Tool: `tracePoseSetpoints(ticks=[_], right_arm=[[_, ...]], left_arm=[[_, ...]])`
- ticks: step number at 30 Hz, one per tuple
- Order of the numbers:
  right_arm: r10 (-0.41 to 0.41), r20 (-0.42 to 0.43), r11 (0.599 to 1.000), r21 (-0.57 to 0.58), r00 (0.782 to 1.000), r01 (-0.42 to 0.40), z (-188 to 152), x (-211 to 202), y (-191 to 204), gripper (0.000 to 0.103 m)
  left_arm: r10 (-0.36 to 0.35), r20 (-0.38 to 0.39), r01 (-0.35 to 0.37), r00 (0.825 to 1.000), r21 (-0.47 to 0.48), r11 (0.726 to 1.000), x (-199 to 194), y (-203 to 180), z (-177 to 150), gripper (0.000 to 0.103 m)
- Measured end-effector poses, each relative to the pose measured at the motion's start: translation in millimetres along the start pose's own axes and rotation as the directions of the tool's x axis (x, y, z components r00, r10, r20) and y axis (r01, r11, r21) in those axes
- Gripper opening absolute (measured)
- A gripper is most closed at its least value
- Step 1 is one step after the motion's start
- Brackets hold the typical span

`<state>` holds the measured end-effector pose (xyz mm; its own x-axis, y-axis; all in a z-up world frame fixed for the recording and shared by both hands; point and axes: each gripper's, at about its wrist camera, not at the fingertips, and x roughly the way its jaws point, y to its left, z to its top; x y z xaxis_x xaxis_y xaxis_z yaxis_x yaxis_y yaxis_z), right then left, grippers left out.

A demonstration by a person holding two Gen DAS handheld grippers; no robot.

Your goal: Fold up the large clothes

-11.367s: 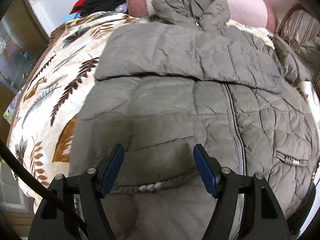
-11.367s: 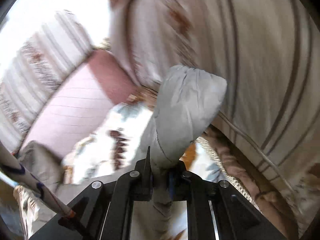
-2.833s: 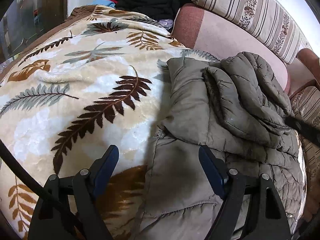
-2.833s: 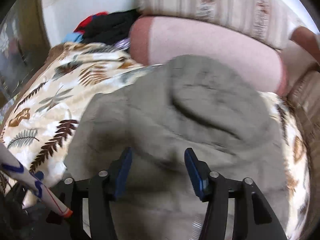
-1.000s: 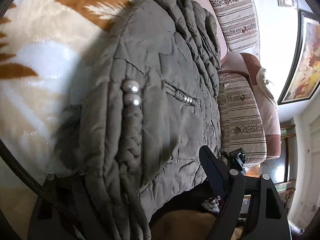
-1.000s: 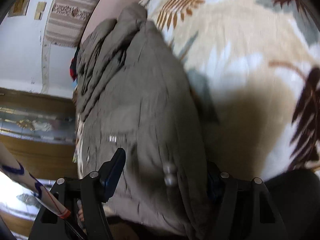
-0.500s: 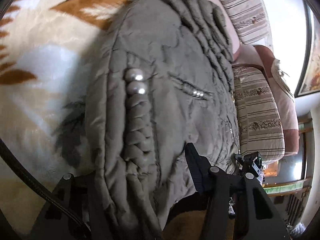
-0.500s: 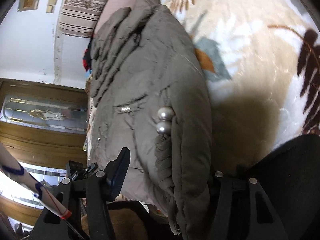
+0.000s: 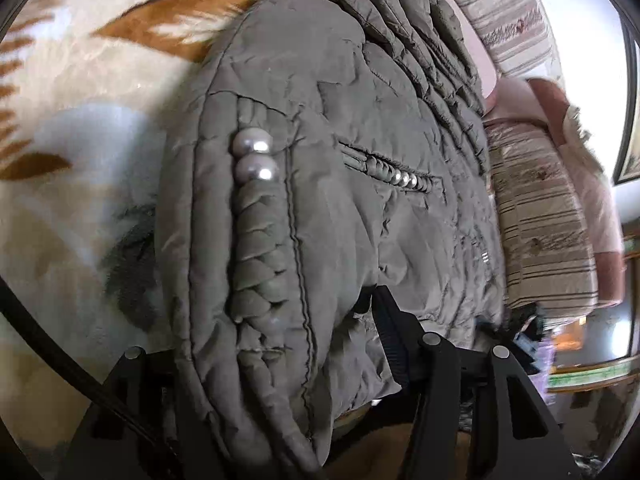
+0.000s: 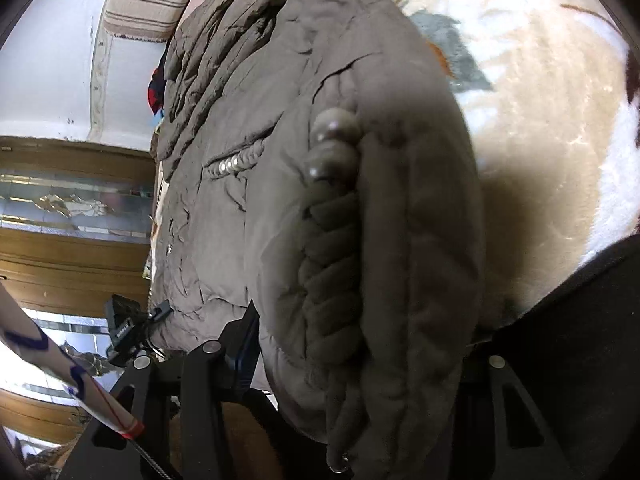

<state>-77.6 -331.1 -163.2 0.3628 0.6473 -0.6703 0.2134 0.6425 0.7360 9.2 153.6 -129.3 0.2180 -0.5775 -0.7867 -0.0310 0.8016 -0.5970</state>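
Observation:
An olive-grey padded jacket [image 9: 340,128] with pearl beads and braided trim lies on a leaf-patterned blanket [image 9: 80,92], its sleeves and hood folded over the body. My left gripper [image 9: 264,332] is shut on the jacket's hem at one bottom corner; the padded fabric bulges between the jaws and hides the left finger. The jacket fills the right wrist view [image 10: 320,140]. My right gripper [image 10: 360,344] is shut on the hem at the other bottom corner, and fabric covers its right finger.
Striped sofa cushions [image 9: 544,216] lie along the jacket's far side. A pile of red and dark clothes [image 10: 156,84] sits beyond the jacket. Wood-and-glass panelling [image 10: 72,208] stands to the side. The blanket [image 10: 560,128] spreads beside the jacket.
Both grippers have closed further on the hem corners over the last second. The cameras have drawn closer to the fabric.

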Motion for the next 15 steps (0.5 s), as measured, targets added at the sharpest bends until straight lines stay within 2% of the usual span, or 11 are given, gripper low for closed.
tracePoseSetpoints(ticks=[1, 2, 3, 7, 11, 15], right_arm=[[-0.023, 0.016, 1.0, 0.001, 1.0, 0.023, -0.8, -1.9, 1.6, 0.043], [-0.036, 0.029, 0.999, -0.002, 0.999, 0.036, -1.5, -4.1, 5.1, 0.032], [-0.044, 0.042, 0.999, -0.012, 0.998, 0.044, -2.9, -7.3, 8.0, 0.029], [-0.056, 0.105, 0.993, -0.093, 0.993, 0.066, -4.0, -26.4, 41.9, 0.022], [0.017, 0.157, 0.987, -0.159, 0.987, 0.008, -7.1, -54.9, 71.6, 0.02], [0.079, 0.15, 0.977, -0.208, 0.986, -0.047, -18.0, -76.3, 85.3, 0.019]], left_arm=[[0.053, 0.006, -0.053, 0.999, 0.019, 0.998, -1.7, -5.5, 0.4, 0.039], [0.096, 0.016, -0.097, 0.995, 0.031, 0.995, -5.0, -10.3, 1.7, 0.026], [0.11, 0.028, -0.111, 0.993, 0.035, 0.993, -9.7, -13.1, 3.1, 0.02], [0.121, 0.117, -0.129, 0.986, 0.061, 0.99, -42.3, -28.2, 6.8, 0.016], [0.099, 0.172, -0.117, 0.98, 0.099, 0.988, -72.4, -44.1, 0.4, 0.015], [0.094, 0.178, -0.117, 0.98, 0.121, 0.986, -92.5, -50.9, -17.3, 0.015]])
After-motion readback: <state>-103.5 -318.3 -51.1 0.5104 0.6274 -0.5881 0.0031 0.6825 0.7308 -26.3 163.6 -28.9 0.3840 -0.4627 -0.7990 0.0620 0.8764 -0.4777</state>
